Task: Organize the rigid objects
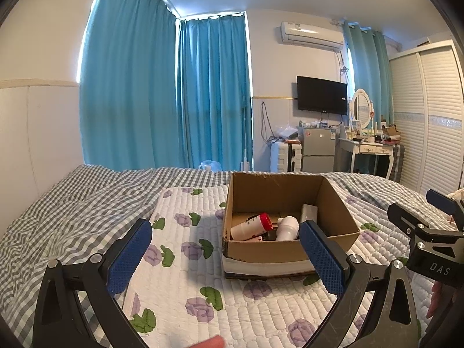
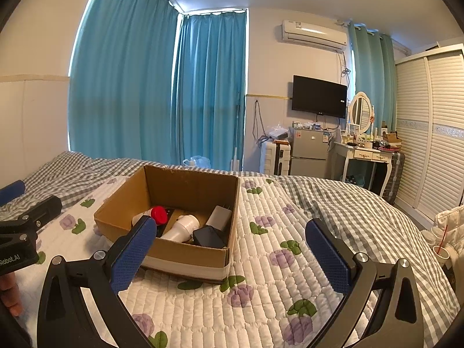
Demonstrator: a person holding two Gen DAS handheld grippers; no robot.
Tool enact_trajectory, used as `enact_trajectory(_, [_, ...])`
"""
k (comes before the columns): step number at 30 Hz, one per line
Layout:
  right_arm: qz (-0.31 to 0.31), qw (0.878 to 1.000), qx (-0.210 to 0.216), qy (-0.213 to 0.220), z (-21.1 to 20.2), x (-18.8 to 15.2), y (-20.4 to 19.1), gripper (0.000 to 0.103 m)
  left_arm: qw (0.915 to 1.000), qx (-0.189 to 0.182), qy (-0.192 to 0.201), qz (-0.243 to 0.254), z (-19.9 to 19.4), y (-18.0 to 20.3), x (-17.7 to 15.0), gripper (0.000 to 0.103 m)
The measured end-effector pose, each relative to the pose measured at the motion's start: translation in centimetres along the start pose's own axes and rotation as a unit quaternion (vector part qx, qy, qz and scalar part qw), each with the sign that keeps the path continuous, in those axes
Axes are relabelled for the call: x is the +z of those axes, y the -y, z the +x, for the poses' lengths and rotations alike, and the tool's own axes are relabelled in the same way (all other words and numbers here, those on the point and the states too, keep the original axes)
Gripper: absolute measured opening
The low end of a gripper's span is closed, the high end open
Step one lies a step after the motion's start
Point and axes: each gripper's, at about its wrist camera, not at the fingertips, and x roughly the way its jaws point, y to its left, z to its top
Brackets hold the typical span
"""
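Cardboard box (image 2: 185, 258) holds red-capped bottle (image 2: 158, 214); white pipe fitting (image 2: 181, 228); charger (image 2: 219, 216).

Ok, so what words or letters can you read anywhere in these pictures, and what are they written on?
"DAS" on the black body of the right gripper, seen from the left wrist view; cut off at the edge.
"Robot.AI" on the black body of the left gripper, seen from the right wrist view; the start is cut off.
Labels on the red-capped bottle, TV, fridge and air conditioner: too small to read.
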Motion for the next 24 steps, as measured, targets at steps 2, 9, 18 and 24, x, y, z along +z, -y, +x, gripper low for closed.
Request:
enact_trajectory(2, [-0.002,1.0,-0.002,-0.002,0.13,-0.04,-0.13,0.103,1.0,-0.001,-0.002,-0.001,0.07,-0.01,-0.02,0.103])
enact_trajectory(9, [0.001,1.0,-0.006,-0.005,0.3,-0.13,0.04,0.103,1.0,-0.001,-0.003,0.0,0.07,-0.01,-0.04,0.103])
enact_trajectory(18, [0.0,1.0,-0.007,-0.005,0.34,-0.11,-0.02,0.103,1.0,-0.001,-0.003,-0.001,0.09,-0.01,-0.03,0.103])
enact_trajectory(24, [0.0,1.0,-0.008,-0.009,0.45,-0.19,-0.03,0.103,1.0,-0.001,-0.004,-0.001,0.07,-0.03,-0.04,0.103])
